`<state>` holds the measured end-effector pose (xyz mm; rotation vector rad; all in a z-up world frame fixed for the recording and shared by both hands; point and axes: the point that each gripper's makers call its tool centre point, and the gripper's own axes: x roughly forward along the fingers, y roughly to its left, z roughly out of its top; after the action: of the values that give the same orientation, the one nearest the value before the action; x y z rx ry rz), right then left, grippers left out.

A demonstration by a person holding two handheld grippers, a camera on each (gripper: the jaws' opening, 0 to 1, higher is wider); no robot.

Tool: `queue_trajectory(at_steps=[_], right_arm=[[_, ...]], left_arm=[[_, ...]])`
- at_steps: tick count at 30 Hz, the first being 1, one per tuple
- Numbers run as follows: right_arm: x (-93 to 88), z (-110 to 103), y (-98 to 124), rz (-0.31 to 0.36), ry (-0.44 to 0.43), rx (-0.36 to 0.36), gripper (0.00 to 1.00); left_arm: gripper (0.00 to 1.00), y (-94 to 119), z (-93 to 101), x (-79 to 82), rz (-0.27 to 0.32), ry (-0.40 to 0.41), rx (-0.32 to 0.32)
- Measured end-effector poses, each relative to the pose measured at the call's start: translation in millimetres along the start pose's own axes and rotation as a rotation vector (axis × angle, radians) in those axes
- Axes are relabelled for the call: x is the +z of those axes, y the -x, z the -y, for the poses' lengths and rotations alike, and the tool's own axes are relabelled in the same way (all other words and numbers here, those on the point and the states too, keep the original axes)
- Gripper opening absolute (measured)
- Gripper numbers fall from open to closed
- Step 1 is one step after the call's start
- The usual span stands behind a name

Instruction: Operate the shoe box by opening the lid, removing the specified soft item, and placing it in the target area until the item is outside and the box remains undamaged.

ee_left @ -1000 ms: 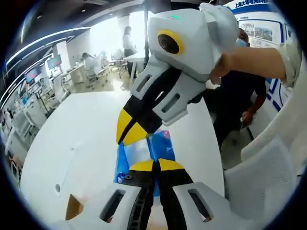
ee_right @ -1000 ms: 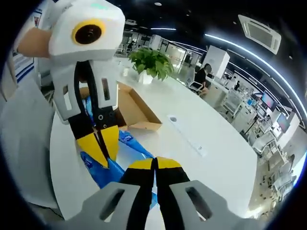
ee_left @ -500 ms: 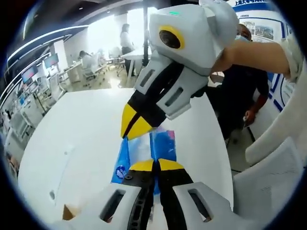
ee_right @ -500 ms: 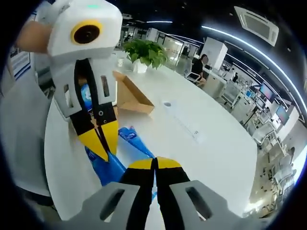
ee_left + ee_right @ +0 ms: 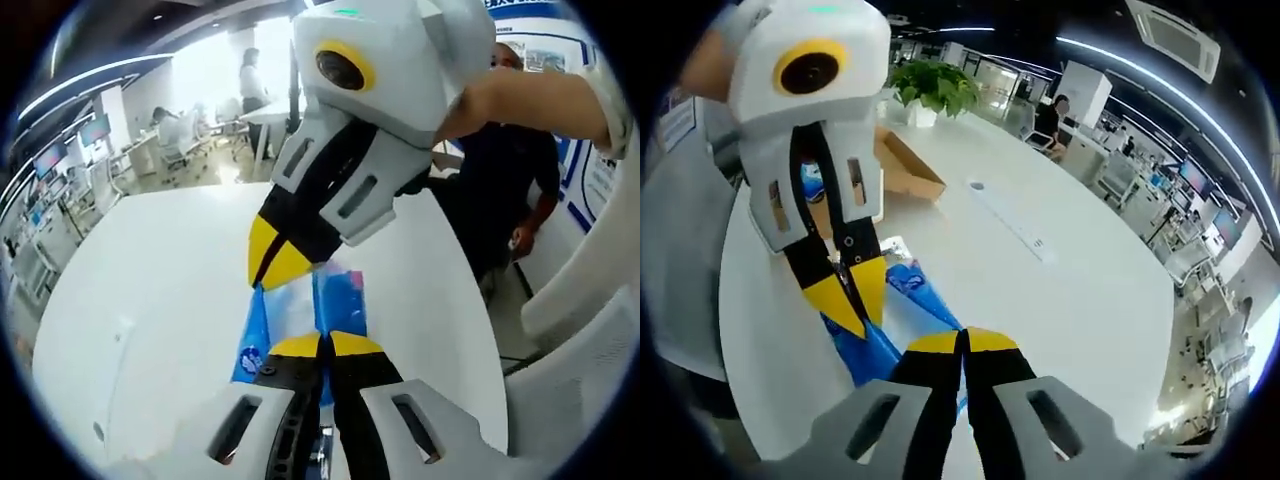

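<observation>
Both grippers pinch the blue bag, holding it above the white table. The left gripper clamps its near end, and the right gripper clamps the other end (jaws pressed tight). The blue bag hangs between them. Far behind on the left sit the cardboard box and a green plant. A person in dark clothes stands on the right.

— What are you gripping there?
— Your blue plastic bag, thin, glossy, crinkled.
— And under it?
— Your table, smooth white, faint sheen. Behind, the shoe box: matt brown cardboard.
— Grippers?
— Matt plastic shells.
</observation>
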<state>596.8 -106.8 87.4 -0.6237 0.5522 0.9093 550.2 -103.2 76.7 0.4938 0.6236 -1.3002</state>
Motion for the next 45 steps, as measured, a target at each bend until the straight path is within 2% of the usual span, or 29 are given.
queue_trajectory(at_steps=[12, 25, 35, 37, 45], right_arm=[[-36.5, 17, -3, -0.049, -0.021, 0.0, 0.0], [-74.5, 30, -13, -0.095, -0.043, 0.003, 0.0], [-88.3, 32, -22, -0.11, -0.048, 0.005, 0.0], [-88.8, 33, -23, -0.108, -0.051, 0.003, 0.0], [-88.6, 36, -26, -0.107, -0.055, 0.0, 0.0]], left_arm=[[0.0, -40, -1.8, 1.5, 0.001, -0.027, -0.02], [0.0, -80, -6.3, -2.9, -0.01, -0.003, -0.035], [0.0, -97, -11.7, -11.3, -0.027, 0.02, -0.047], [0.0, -98, -12.6, -10.1, -0.02, 0.042, -0.052], [0.0, -98, -10.9, -7.3, -0.015, 0.045, -0.057]])
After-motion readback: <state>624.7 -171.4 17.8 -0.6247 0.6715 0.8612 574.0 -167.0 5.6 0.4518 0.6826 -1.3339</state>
